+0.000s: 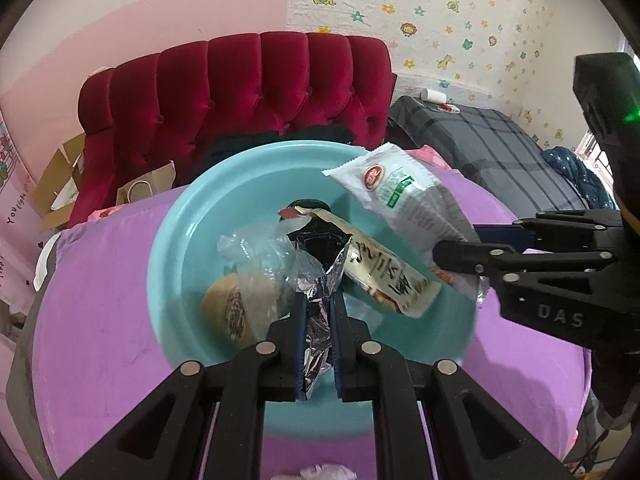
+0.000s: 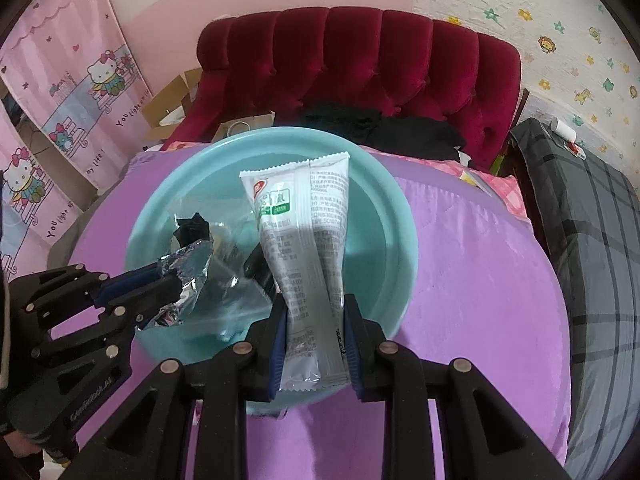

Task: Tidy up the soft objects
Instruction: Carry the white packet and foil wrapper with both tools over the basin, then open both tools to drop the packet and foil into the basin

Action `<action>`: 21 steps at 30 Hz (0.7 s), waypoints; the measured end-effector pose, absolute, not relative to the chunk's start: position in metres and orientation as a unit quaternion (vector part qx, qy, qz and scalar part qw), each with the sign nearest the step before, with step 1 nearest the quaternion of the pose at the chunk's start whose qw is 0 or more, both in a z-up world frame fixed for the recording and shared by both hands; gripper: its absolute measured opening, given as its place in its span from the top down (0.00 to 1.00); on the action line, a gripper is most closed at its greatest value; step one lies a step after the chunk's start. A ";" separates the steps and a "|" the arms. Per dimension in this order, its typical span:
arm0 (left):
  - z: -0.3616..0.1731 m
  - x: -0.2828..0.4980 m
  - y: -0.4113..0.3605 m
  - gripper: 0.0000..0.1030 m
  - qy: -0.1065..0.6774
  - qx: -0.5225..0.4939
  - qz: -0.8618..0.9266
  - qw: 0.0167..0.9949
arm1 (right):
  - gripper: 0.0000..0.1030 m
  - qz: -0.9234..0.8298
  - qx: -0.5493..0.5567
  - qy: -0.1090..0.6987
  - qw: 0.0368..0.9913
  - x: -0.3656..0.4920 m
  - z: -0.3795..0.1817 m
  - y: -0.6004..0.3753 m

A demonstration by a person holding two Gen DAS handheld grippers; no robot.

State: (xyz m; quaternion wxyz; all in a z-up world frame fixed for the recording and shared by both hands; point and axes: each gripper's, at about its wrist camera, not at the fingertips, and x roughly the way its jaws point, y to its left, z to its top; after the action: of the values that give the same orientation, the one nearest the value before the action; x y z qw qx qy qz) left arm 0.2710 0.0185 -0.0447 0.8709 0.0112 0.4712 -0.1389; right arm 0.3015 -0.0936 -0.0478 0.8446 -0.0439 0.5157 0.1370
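Both tongs are loaded over the teal basin [image 1: 172, 240], so the step in hand looks like dropping soft snack packs into it.

The left tongs [image 1: 318, 316] are pinched narrow on a crumpled silver foil wrapper [image 1: 316, 300], which rises from between their tips and opens into a black-lined mouth just ahead. Beyond and left of those tips, inside the basin, lie a bun in clear plastic [image 1: 240, 300] and, to the right, a cream snack bar pack [image 1: 384, 276] with dark lettering; whether that pack rests on the basin floor or leans on the foil cannot be told.

The right tongs [image 2: 316, 320] are closed on the lower part of a white-and-grey sachet [image 2: 304, 240], which stands nearly upright from their tips, its crimped top edge pointing away over the basin's far side. In the left view this sachet [image 1: 400, 196] hangs tilted above the basin's right half, with the right tongs [image 1: 460, 268] coming in level from the right.

The basin sits on a purple cloth [image 2: 480, 280] over a rounded desk.

The next move, as I judge it, calls for lowering each pack nearer the basin floor and then spreading the tongs, one at a time, so that the light foil does not cling to the pads or flutter outside the rim.
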 end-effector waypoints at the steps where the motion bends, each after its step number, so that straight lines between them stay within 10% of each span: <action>1: -0.047 0.275 0.019 0.89 0.472 0.009 -0.138 0.870 | 0.74 0.136 -0.043 0.519 0.843 0.307 -0.052 -0.093; 21: -0.069 0.313 0.017 0.89 0.488 0.016 -0.134 0.862 | 0.73 0.137 -0.027 0.551 0.823 0.352 -0.100 -0.088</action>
State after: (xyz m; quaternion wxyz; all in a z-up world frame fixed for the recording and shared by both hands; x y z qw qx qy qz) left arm 0.3131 0.0168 -0.0695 0.8623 0.0162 0.4882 -0.1337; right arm 0.3521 -0.0882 -0.1005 0.8227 -0.0267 0.5510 0.1374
